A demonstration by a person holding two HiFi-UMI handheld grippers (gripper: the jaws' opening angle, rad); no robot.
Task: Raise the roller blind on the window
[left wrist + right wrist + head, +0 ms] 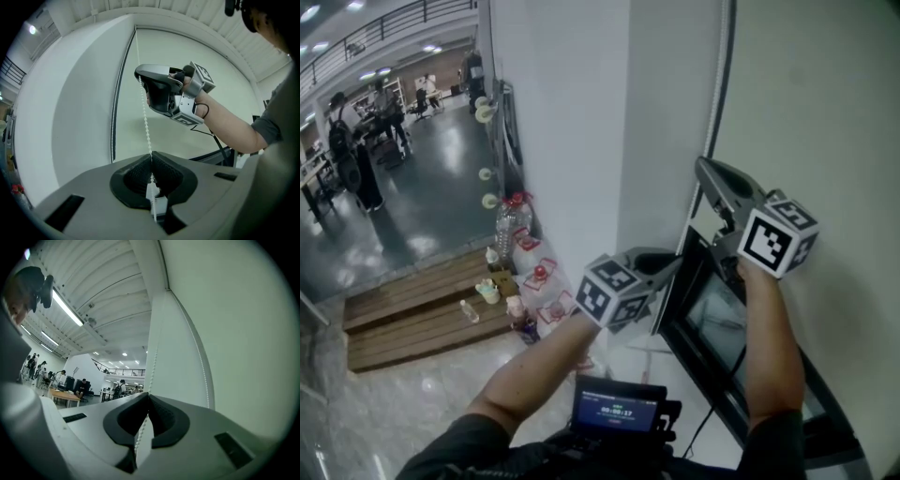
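1. White plastic bead chain (145, 123) is pinched between the closed jaws of the left gripper (151, 158), with the ribbed black pads pressed together on it.
2. From those jaws the chain runs straight up with its long axis vertical. It reaches the right gripper (142, 77), which a hand holds higher on the same strand.
3. In the right gripper view, that gripper's jaws are also closed together on the chain. The strand carries on upward past them, close to the wall.
4. In the head view both grippers point towards the wall, the left one lower and the right one above it.
5. The roller blind (825, 112) hangs flat just to the right of the chain as a pale sheet. A dark window frame (675, 309) shows below it.
6. Farther left, bottles (511, 225) stand beside a wooden platform (412, 309) on the glossy floor.
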